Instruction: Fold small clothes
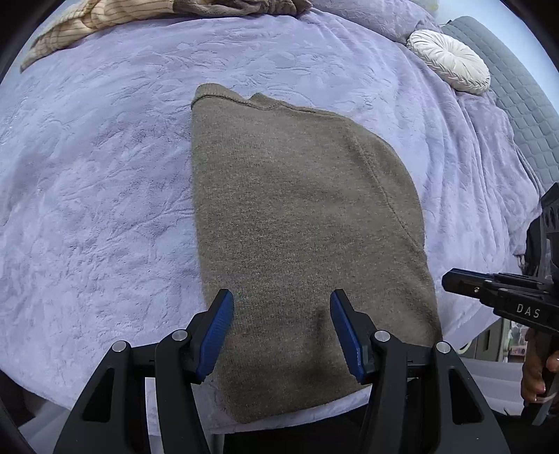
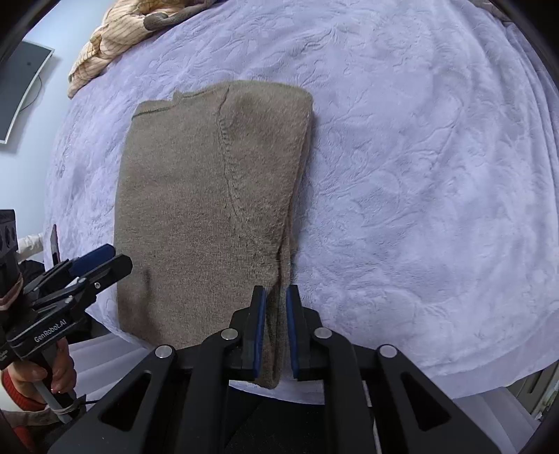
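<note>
A taupe knit sweater lies folded lengthwise on the lilac bedspread, its near end at the bed's front edge. My left gripper is open and hovers over the sweater's near end, its blue pads apart and empty. In the right wrist view the sweater shows with a seam down its folded side. My right gripper is nearly closed around the sweater's near right edge, with fabric between its pads. The left gripper shows at the sweater's near left corner.
A striped beige garment and a grey one lie piled at the bed's far side. A round white cushion sits at the far right by a grey quilted headboard. A monitor hangs on the left wall.
</note>
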`<state>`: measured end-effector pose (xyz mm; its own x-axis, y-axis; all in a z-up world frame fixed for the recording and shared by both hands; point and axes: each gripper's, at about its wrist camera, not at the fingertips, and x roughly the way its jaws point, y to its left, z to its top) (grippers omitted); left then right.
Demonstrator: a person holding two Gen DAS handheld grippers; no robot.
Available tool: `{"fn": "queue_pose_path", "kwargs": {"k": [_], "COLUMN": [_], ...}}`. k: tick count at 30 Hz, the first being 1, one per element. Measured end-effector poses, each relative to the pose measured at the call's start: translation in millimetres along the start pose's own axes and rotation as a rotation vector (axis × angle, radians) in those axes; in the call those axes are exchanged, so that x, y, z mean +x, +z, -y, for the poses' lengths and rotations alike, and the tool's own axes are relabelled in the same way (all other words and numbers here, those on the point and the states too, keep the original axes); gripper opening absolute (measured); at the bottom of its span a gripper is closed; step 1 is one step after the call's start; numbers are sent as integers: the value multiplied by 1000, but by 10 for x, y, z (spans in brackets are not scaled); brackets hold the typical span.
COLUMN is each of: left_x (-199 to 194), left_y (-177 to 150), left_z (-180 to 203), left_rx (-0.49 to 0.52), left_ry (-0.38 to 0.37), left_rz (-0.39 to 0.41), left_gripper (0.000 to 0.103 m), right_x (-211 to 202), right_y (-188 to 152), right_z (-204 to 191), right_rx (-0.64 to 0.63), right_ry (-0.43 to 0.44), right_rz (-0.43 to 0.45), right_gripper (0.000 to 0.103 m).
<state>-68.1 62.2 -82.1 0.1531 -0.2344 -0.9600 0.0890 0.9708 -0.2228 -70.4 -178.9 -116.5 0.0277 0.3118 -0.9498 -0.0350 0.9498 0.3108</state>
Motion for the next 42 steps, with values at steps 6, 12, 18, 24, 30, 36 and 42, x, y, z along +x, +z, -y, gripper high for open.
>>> {"fn": "queue_pose_path", "kwargs": {"k": [6, 12, 18, 24, 30, 36, 42], "left_x": [-131, -238, -319, -343, -344, -400, -433], "left_y": [48, 145, 186, 189, 181, 186, 211], "left_z": [-6, 25, 102, 133, 146, 150, 85], "left_rx": [-17, -23, -22, -41, -23, -1, -28], "left_ry": [33, 72, 84, 101, 160, 224, 250], "left_rz": [15, 19, 27, 30, 25, 48, 52], "left_gripper": [59, 65, 86, 103, 103, 103, 103], "right_x": [-102, -108, -149, -255, -300, -345, -358], "right_y": [97, 149, 207, 258, 271, 244, 245], "right_z": [-39, -144, -247, -326, -391, -473, -485], "right_rx": [13, 12, 20, 14, 3, -44, -45], "right_ry": [-4, 1, -9, -35, -82, -143, -159], "right_rz": [13, 0, -2, 29, 50, 97, 98], "right_gripper": [14, 14, 20, 66, 81, 84, 84]}}
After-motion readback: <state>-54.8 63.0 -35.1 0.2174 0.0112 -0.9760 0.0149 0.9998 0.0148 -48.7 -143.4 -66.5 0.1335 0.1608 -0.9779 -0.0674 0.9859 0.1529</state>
